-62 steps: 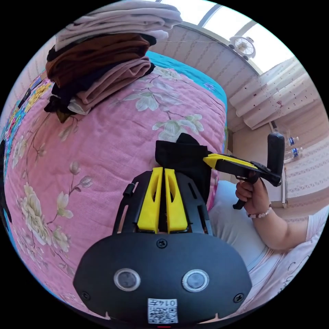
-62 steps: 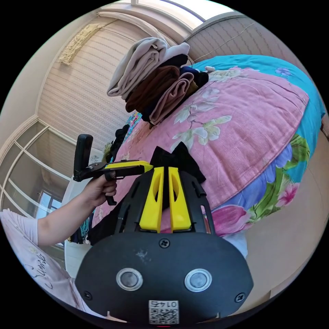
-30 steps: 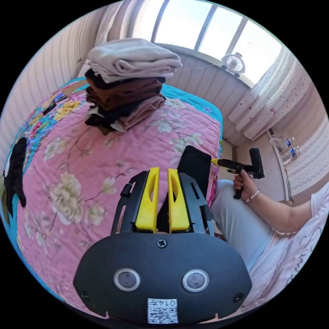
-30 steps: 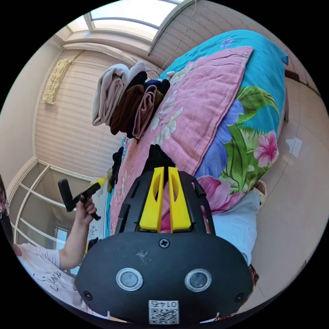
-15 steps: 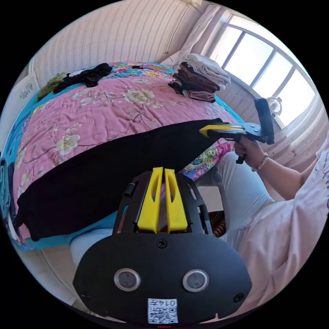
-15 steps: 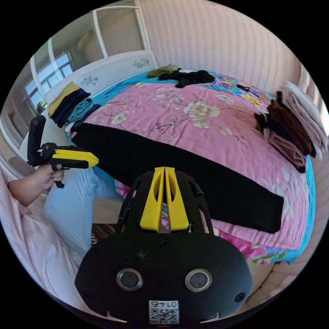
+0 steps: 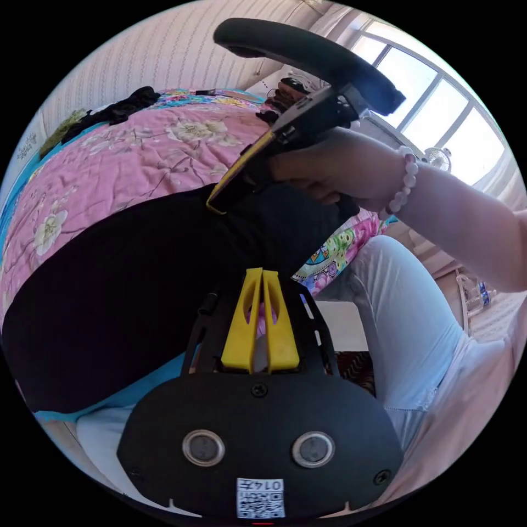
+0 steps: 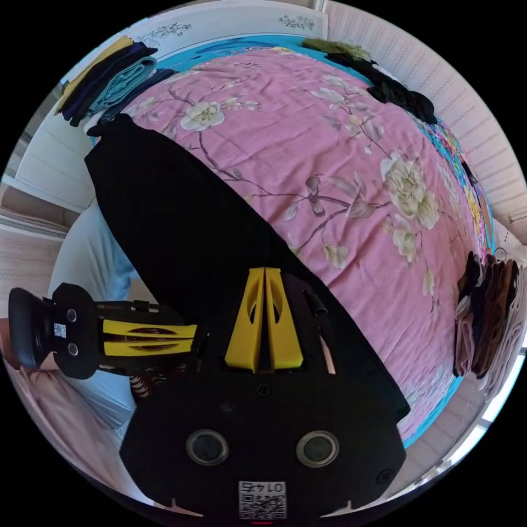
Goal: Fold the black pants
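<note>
We have the black pants laid out long along the bed's near edge, no fold made yet, both the left gripper and right gripper with jaws clenched, empty.

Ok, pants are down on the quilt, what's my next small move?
Probably open the right gripper and nip the black pants where it hovers. They lie flat as one long strip on the pink quilt, and both grippers look shut, holding nothing.
</note>
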